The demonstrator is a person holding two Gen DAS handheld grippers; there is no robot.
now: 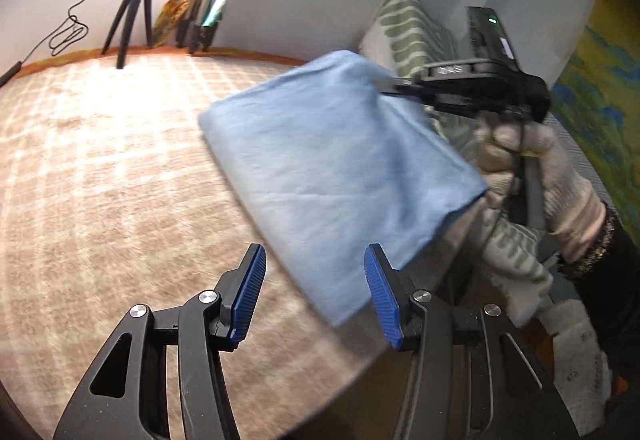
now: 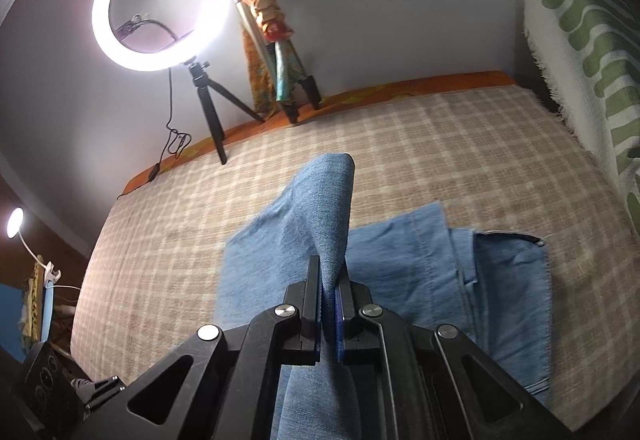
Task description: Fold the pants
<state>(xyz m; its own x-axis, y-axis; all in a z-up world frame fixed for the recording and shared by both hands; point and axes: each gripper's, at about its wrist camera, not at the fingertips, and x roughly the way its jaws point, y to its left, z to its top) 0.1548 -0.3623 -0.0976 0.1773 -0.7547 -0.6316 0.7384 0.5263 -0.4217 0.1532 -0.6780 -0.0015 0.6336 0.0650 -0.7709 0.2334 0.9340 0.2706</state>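
The light blue denim pants (image 2: 420, 280) lie folded on a beige checked bedspread (image 2: 440, 144). My right gripper (image 2: 330, 292) is shut on a fold of the denim and holds it lifted above the bed. In the left wrist view the pants (image 1: 332, 168) hang as a raised folded panel from the right gripper (image 1: 394, 83), held by a gloved hand (image 1: 532, 168). My left gripper (image 1: 316, 292) is open and empty, its blue pads (image 1: 250, 292) just below the panel's lower edge, not touching it.
A lit ring light on a tripod (image 2: 160, 0) stands at the bed's far edge by the wall, with a cable. Folded stands and cloth (image 2: 276, 52) lean on the wall. A green-and-white patterned cushion (image 2: 584, 40) lies along the right.
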